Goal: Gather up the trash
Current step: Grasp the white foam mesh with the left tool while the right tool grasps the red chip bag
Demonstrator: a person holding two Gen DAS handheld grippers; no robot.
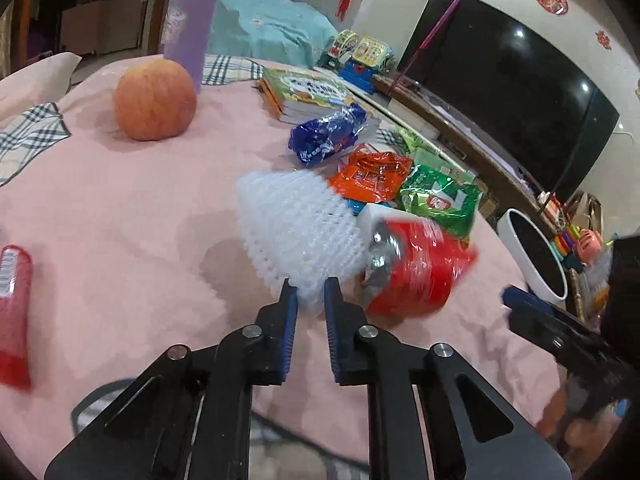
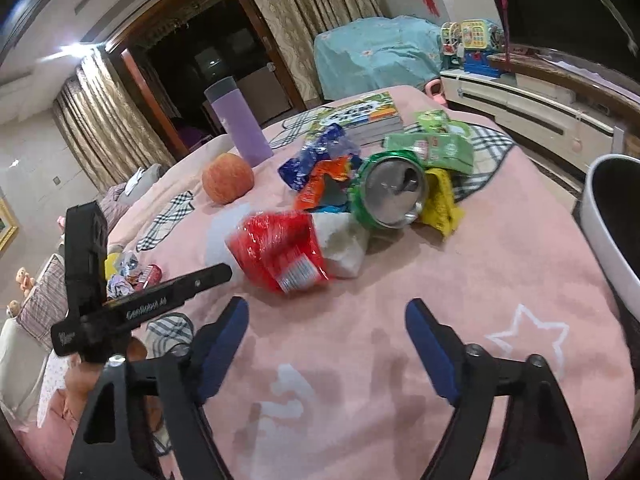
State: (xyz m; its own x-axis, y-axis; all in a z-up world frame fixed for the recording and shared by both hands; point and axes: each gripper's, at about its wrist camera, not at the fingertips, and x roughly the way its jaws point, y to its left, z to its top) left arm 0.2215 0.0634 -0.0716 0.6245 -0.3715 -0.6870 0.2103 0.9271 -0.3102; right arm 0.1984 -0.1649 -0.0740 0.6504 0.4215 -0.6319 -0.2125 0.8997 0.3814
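Two hand-held grippers worked over the pink-clothed surface [image 2: 500,264]. Left hand-held gripper [image 1: 311,294] was clamped on the white foam fruit net [image 1: 296,228]; right hand-held gripper [image 2: 326,316] stood apart, empty. Just beyond lay a crumpled red plastic wrapper [image 2: 276,252], then a green drink can [image 2: 390,194], then an orange-red apple [image 1: 155,100].

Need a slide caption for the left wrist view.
Left tongs pinch white foam netting beside red wrapper on pink tablecloth.
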